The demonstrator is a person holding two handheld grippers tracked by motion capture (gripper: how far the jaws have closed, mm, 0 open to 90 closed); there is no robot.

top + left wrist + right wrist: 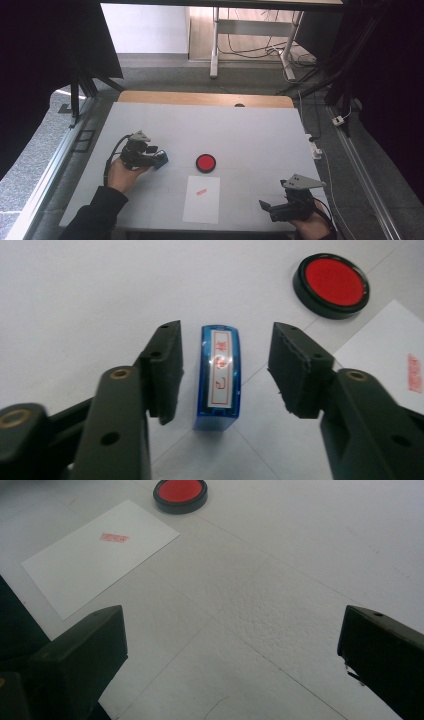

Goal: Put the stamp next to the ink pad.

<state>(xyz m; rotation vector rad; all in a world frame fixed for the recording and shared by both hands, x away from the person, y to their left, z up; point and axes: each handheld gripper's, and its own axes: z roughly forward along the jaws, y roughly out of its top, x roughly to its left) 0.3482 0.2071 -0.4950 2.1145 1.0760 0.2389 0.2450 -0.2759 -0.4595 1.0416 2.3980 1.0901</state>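
A blue stamp [219, 377] with a white label printed in red stands on the white table between the jaws of my left gripper [225, 372]. The jaws are open, with a gap on each side of the stamp. From above, the left gripper [155, 156] sits left of centre with the blue stamp [162, 159] at its tip. A round red ink pad [205, 163] in a black case lies just right of it. A white sheet [201, 198] bearing a small red imprint [201, 191] lies below the pad. My right gripper [232, 645] stands open over bare table at the front right [267, 207].
The ink pad [332, 284] and the sheet's corner [390, 355] lie beyond the left gripper's right jaw. The sheet [100, 550] and ink pad [180, 494] show far off in the right gripper view. A wooden strip [205, 98] borders the table's far edge.
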